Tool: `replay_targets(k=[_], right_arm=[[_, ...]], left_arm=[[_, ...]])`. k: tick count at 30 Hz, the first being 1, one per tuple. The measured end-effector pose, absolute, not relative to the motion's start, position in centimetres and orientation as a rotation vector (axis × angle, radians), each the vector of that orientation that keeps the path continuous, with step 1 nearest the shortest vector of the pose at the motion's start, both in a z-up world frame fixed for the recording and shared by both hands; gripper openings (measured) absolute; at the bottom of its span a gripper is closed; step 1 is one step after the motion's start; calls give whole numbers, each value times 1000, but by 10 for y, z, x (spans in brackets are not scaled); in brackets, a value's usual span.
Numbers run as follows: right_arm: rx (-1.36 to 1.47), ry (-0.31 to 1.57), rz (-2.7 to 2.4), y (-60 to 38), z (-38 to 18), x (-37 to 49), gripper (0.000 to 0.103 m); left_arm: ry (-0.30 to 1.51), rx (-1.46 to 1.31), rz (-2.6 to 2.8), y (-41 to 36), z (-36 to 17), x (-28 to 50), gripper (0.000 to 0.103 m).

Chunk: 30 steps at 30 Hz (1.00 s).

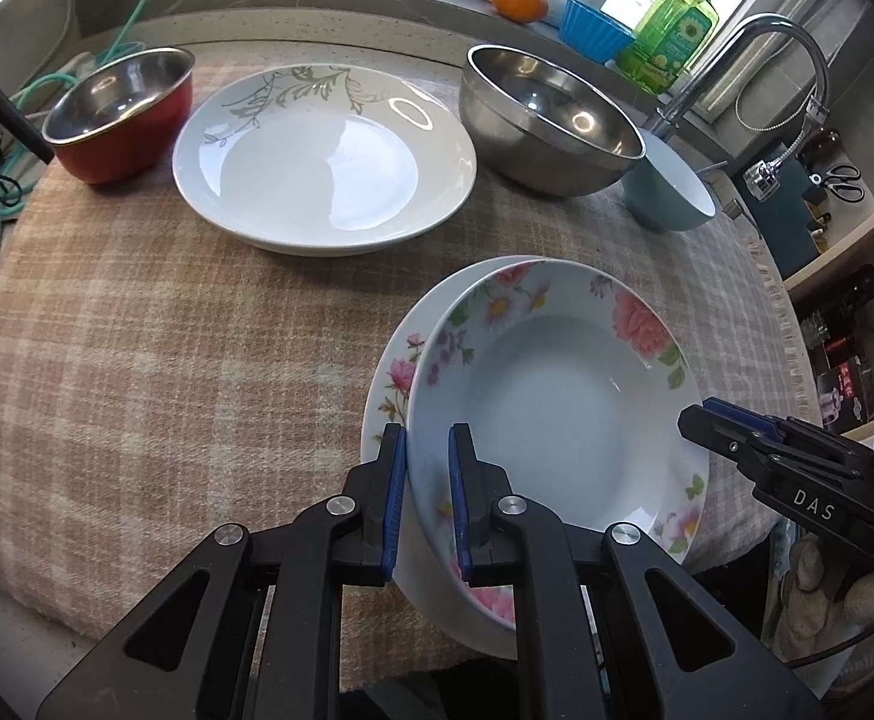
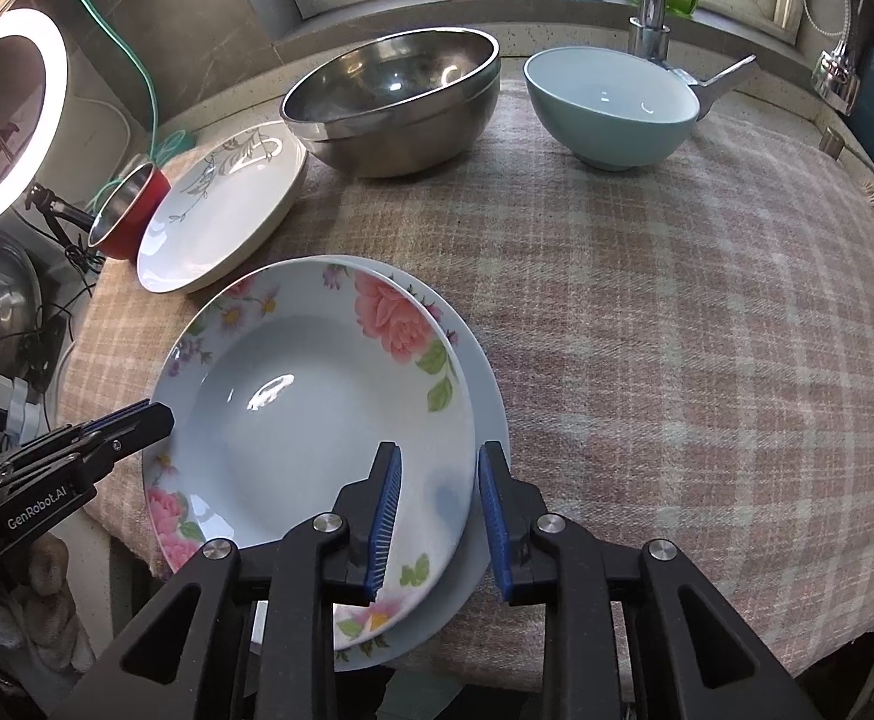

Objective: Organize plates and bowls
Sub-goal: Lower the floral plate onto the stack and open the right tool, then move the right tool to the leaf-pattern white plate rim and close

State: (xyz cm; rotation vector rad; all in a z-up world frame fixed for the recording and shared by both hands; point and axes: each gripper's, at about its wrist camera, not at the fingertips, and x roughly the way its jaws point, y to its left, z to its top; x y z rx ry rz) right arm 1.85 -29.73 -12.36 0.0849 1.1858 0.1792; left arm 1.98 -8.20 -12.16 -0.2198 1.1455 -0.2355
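Note:
A deep floral plate (image 1: 556,396) (image 2: 293,420) lies on a second floral plate (image 1: 389,372) (image 2: 484,396) at the near edge of the checked cloth. My left gripper (image 1: 428,480) (image 2: 158,414) is shut on the upper plate's left rim. My right gripper (image 2: 439,504) (image 1: 703,417) straddles the opposite rim, jaws open, with a gap between the outer pad and the rim. Farther back stand a white leaf-patterned plate (image 1: 323,162) (image 2: 221,216), a red bowl (image 1: 119,114) (image 2: 134,216), a steel bowl (image 1: 550,120) (image 2: 395,102) and a pale teal bowl (image 1: 670,192) (image 2: 610,108).
A faucet (image 1: 766,54) (image 2: 652,0) rises behind the teal bowl. On the windowsill sit a tangerine (image 1: 517,0), a blue cup (image 1: 592,30) and a green soap bottle (image 1: 670,30). A ring light (image 2: 11,114) and cables stand at the left.

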Motion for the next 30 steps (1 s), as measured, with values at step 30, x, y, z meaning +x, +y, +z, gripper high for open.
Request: replay_targets(k=[30], right_arm=[[284,927,164,-290,-73,-17,65]], left_arm=[[963,-282,-118,21,-70,-4,40]])
